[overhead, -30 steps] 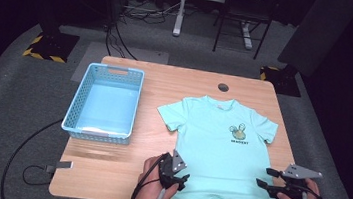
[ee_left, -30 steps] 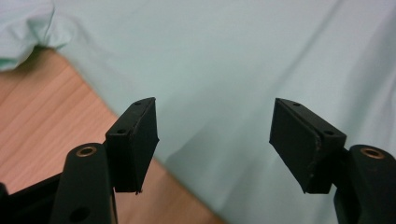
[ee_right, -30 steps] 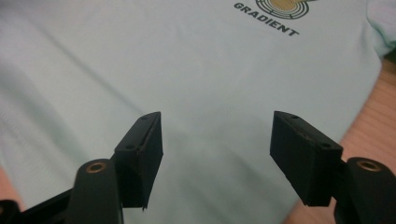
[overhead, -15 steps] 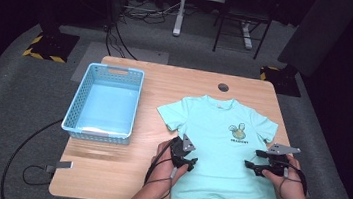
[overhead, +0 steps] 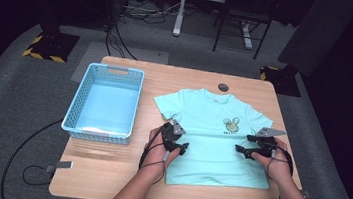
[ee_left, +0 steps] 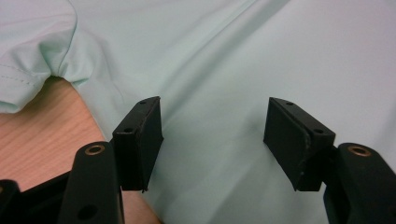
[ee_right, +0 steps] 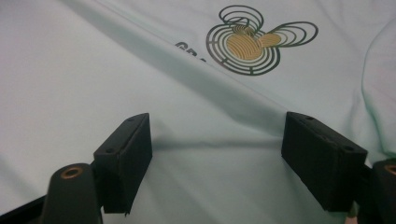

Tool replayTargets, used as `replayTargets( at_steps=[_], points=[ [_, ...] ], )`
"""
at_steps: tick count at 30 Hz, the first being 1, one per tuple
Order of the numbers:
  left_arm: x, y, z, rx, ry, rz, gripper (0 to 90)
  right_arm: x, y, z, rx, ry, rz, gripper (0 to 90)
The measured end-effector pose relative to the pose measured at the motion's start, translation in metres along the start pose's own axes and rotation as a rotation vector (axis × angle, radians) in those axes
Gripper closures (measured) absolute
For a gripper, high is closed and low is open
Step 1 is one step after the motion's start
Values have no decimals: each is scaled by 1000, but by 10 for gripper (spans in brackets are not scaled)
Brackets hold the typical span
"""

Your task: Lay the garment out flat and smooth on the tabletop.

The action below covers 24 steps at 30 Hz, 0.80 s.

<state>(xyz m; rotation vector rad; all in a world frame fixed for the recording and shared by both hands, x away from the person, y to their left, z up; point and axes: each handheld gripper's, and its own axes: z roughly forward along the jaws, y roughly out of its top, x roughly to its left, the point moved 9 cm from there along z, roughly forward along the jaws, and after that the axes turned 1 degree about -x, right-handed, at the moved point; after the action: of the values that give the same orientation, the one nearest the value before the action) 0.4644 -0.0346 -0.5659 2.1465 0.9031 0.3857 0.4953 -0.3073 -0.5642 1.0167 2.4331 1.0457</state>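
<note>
A: What has changed in the last second?

B: Both hands have come in from the near edge onto the mint T-shirt. The left gripper now sits over the shirt's left side, just below the sleeve, and the right gripper over its right side, below the printed emblem. A second ago they were at the hem corners.

A: And the fingers?

B: The right gripper's jaws have just been opening; its fingers stand wide over flat cloth with nothing between them. The left fingers also stand apart, a little narrower, with bare fabric below and no pinch.

A: What does that mean for the work?

B: I judge that the grippers are lining up to take the shirt by its two sides, probably for a fold. No grasp yet.

A: Where is the shirt?

B: Flat, front up, on the right half of the wooden counter, collar towards the far edge. The empty blue basket stands on the left, well apart from it.

A: The room?

B: Dark, grey carpet, a chair and cables on the floor beyond the counter.
</note>
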Motion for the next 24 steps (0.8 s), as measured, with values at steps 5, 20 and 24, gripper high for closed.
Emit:
replayTargets(
  at_steps=[5,20,24],
  points=[
    [18,6,6,0,18,-13,371,-12,16,18,-28,-2,3,237],
    [-9,-2,-4,11,-8,25,354,-2,-8,-10,35,-11,10,225],
    [-19,-3,-16,-7,-5,29,349,1,-17,-22,51,-12,14,212]
  ],
)
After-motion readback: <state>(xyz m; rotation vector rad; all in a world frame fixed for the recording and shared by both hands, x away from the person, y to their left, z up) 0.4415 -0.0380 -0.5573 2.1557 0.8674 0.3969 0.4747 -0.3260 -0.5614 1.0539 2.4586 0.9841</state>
